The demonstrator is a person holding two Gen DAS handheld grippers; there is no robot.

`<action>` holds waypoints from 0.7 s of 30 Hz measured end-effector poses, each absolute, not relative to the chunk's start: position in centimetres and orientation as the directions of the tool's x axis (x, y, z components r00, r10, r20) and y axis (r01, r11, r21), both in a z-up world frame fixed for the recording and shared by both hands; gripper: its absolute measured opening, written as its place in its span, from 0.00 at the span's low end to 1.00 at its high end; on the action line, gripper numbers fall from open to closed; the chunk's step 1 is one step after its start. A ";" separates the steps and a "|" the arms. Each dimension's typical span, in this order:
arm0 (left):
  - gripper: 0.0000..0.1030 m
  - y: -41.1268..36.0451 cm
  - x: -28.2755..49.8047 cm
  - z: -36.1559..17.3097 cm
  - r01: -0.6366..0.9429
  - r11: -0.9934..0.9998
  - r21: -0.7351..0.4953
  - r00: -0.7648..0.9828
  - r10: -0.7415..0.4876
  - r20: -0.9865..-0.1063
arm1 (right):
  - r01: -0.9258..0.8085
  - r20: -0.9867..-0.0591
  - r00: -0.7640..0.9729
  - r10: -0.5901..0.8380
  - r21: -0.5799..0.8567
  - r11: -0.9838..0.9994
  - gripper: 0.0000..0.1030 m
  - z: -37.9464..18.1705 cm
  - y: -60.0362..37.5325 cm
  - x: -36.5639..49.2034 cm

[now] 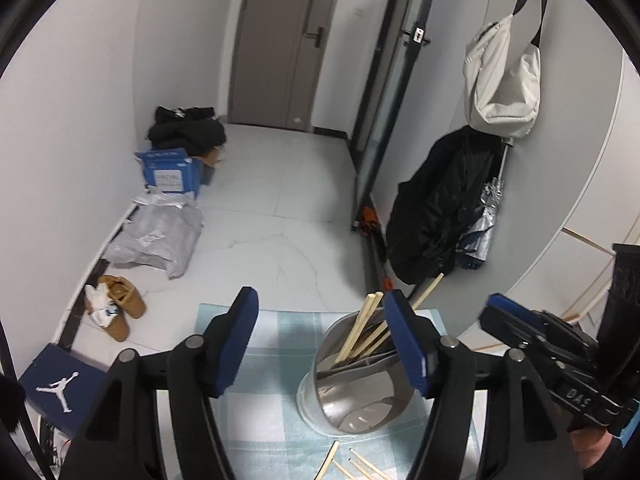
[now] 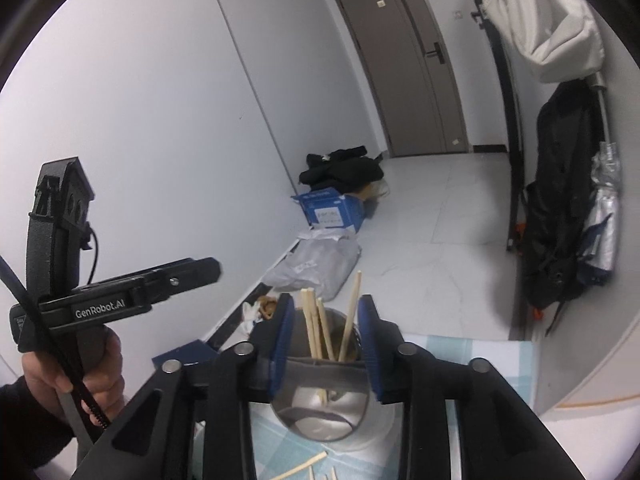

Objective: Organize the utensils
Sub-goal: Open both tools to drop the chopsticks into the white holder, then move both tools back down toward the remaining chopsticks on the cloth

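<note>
Now, bench: a pale blue checked cloth [image 1: 280, 364] covers the bench, with the room's white tiled floor [image 1: 280, 208] beyond its far edge.
Holder: a shiny steel utensil cup [image 1: 352, 396] stands upright on the cloth, toward the right in the left wrist view and centred low in the right wrist view.
Chopsticks in cup: several wooden chopsticks [image 2: 316, 328] stand leaning inside it, their tips above the rim; flat metal utensils lie in there too, though which kind I cannot tell.
Loose chopsticks: more chopsticks on the cloth [image 1: 360, 466] lie scattered just in front of the cup, near the bottom edge.
Left gripper [image 1: 320, 344]: its blue-padded fingers stand wide apart and hold nothing; the left pad is well clear of the cup, while the right pad overlaps the cup's rim in the view, contact unclear.
Right gripper [image 2: 325, 350]: the fingers are spread on either side of the cup's upper part, close to its wall, with no clear pressing seen; nothing is carried.
Person's hand [image 2: 76, 376]: it grips the left gripper's handle, at the left of the right wrist view.
Background: a blue box [image 1: 172, 172], a grey bag and brown boots [image 1: 120, 308] sit along the wall.
</note>
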State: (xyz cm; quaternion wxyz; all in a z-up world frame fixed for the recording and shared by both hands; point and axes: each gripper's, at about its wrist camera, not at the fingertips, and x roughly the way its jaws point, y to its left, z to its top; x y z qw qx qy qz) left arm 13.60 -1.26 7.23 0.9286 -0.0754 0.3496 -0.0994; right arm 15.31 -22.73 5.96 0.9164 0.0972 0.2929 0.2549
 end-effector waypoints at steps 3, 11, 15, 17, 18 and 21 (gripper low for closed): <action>0.78 -1.2 12.2 7.9 0.106 0.975 -0.195 0.768 -0.205 -0.607 | -0.405 -0.473 0.717 0.512 0.315 0.858 0.45 6.7 -23.0 13.8; 0.89 -0.8 8.5 9.0 0.054 0.978 -0.199 0.824 -0.157 -0.545 | -0.404 -0.433 0.755 0.492 0.284 0.870 0.66 8.3 -23.0 9.5; 0.92 -0.6 6.7 8.8 0.038 0.980 -0.197 0.847 -0.137 -0.515 | -0.392 -0.423 0.780 0.461 0.244 0.887 0.67 8.3 -22.7 7.4; 0.94 -0.3 5.9 8.4 0.029 0.979 -0.203 0.855 -0.130 -0.502 | -0.392 -0.416 0.789 0.452 0.227 0.892 0.67 8.1 -22.6 6.3; 0.95 -0.3 5.6 8.3 0.027 0.978 -0.208 0.859 -0.129 -0.495 | -0.390 -0.414 0.792 0.449 0.223 0.893 0.68 7.9 -22.6 5.8; 0.98 0.0 4.6 7.4 0.009 0.977 -0.212 0.870 -0.112 -0.480 | -0.383 -0.413 0.797 0.440 0.216 0.898 0.73 7.1 -22.4 4.6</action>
